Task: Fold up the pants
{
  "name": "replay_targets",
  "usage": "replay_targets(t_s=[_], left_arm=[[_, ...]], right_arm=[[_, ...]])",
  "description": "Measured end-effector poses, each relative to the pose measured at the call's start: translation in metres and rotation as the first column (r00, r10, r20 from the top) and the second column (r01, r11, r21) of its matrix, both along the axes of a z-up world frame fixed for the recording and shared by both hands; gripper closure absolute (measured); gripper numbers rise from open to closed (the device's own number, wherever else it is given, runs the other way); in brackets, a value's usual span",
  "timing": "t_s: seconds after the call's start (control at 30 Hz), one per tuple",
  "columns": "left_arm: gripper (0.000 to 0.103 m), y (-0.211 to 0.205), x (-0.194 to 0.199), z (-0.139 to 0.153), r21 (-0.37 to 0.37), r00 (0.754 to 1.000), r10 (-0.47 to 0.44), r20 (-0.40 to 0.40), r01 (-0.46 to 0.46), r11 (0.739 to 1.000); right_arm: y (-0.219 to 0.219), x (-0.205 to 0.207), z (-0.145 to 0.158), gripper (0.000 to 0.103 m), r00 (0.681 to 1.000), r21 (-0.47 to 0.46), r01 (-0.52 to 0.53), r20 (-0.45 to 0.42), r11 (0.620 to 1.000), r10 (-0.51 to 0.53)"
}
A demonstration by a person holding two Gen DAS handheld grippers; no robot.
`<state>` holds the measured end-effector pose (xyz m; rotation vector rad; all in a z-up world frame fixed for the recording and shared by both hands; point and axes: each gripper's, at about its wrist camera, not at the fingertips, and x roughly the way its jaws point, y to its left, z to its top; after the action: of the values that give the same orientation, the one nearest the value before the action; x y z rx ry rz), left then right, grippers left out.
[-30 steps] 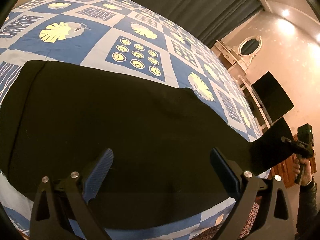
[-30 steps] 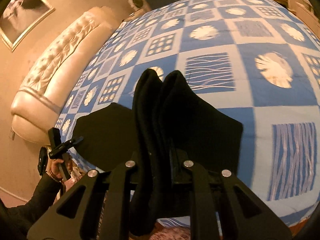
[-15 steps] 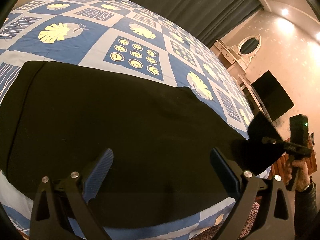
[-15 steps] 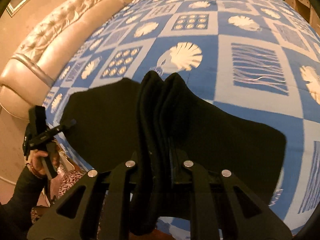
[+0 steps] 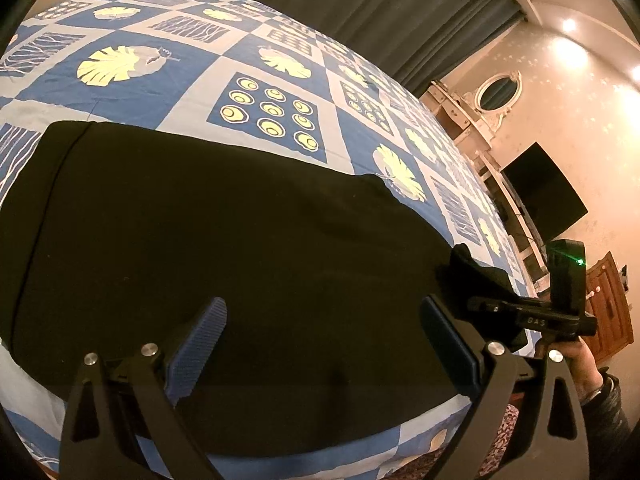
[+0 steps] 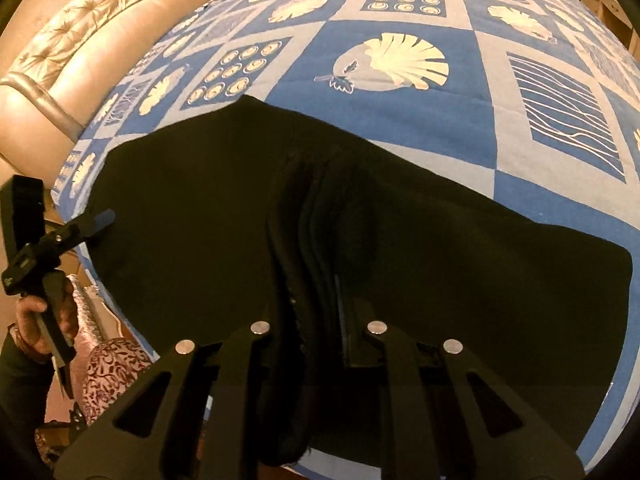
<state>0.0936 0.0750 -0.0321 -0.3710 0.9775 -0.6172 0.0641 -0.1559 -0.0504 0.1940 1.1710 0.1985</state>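
Observation:
Black pants (image 5: 240,248) lie spread on the blue-and-white patterned bedspread (image 5: 248,60), near its front edge. My left gripper (image 5: 324,344) hovers just above them, open, its blue pads (image 5: 200,340) wide apart with nothing between. At the right, my right gripper (image 5: 472,284) is shut on a bunched end of the pants (image 5: 480,276), held low over the spread part. In the right wrist view that bunched fabric (image 6: 316,240) rises between my right gripper's (image 6: 316,280) fingers and hides them. The left gripper (image 6: 92,220) shows at the pants' (image 6: 440,280) far left edge, a hand (image 6: 36,316) on its handle.
A padded cream headboard (image 6: 60,60) runs along the bed's far side. Dark curtains (image 5: 380,12), a white dresser with an oval mirror (image 5: 496,92), a black screen (image 5: 544,200) and a wooden cabinet (image 5: 612,304) stand beyond the bed. A patterned cushion (image 6: 108,372) sits below the bed edge.
My right gripper has carried the pants' end inward and down, from beyond the bed's edge to over the spread fabric. The left gripper has stayed still and open.

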Motion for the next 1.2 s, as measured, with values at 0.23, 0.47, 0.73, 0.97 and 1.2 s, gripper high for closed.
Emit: replay_targets(t_s=[0.23, 0.47, 0.73, 0.97, 1.2], left_arm=[[0.007, 0.000, 0.001, 0.000, 0.005, 1.000, -0.001, 0.004, 0.001, 1.000], [0.007, 0.000, 0.000, 0.000, 0.009, 1.000, -0.002, 0.008, 0.001, 1.000], [0.007, -0.001, 0.001, -0.001, 0.019, 1.000, -0.003, 0.014, 0.003, 1.000], [0.007, -0.002, 0.003, -0.003, 0.034, 1.000, -0.005, 0.021, 0.005, 0.999], [0.007, -0.005, 0.001, -0.004, 0.052, 1.000, -0.006, 0.028, 0.005, 0.999]], right_arm=[[0.011, 0.000, -0.005, 0.088, 1.000, -0.056, -0.001, 0.006, 0.998, 0.001], [0.026, -0.002, -0.007, 0.075, 1.000, -0.111, -0.017, 0.021, 0.994, 0.019], [0.053, -0.007, -0.003, 0.057, 0.995, -0.157, -0.073, 0.055, 0.985, 0.083], [0.075, -0.022, 0.018, 0.053, 0.976, -0.143, -0.167, 0.116, 0.976, 0.184], [0.035, -0.038, 0.044, 0.039, 0.966, -0.153, -0.156, 0.182, 0.976, 0.183]])
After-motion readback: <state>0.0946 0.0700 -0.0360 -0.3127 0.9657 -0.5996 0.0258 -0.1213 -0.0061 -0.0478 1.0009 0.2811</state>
